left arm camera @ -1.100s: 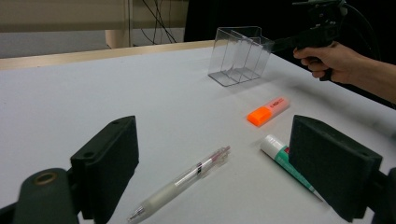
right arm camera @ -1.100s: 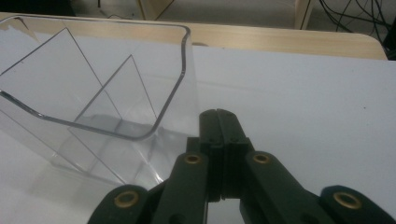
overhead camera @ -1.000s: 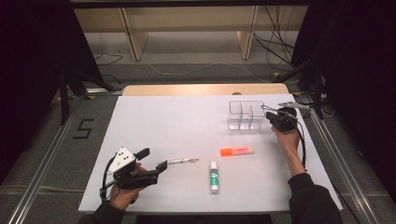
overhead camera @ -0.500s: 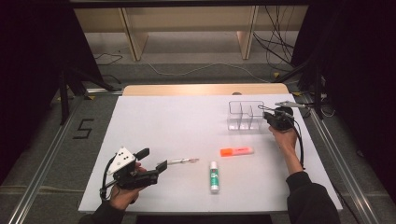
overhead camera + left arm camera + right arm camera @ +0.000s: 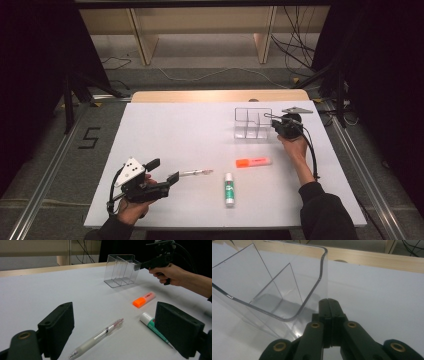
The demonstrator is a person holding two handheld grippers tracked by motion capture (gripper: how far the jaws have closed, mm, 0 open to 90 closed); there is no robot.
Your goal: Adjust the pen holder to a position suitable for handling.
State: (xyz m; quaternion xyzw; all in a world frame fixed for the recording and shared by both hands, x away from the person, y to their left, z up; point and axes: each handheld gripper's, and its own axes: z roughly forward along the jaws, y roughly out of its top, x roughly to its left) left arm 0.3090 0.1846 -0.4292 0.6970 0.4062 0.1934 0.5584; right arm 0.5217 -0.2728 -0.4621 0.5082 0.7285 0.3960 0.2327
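Right gripper point(image 5: 278, 126) up against the right-hand wall of the clear organizer point(image 5: 253, 123), jaws pressed flat together, nothing pinched between them. Seen along those jaws, closed tips point(image 5: 329, 305) sitting just beside the organizer's rounded corner point(image 5: 294, 293), close to the wall, contact too fine to call. Looks like a nudge or a line-up on the organizer, not a pick.

Left gripper point(image 5: 161, 176) low and well to the near left of the organizer, jaws spread wide, empty. Pen point(image 5: 98, 336) lying on the table between those open jaws but ahead of the pads, untouched. Orange highlighter point(image 5: 253, 162) just in front of the organizer, glue stick point(image 5: 229, 188) nearer again, both flat on the white table point(image 5: 190, 125).

Organizer upright, compartments empty. Step in hand, by the look: settling the organizer before filling. Next move calls for the left jaws forward over the pen, a clean pinch mid-barrel, then a carry across to a compartment.
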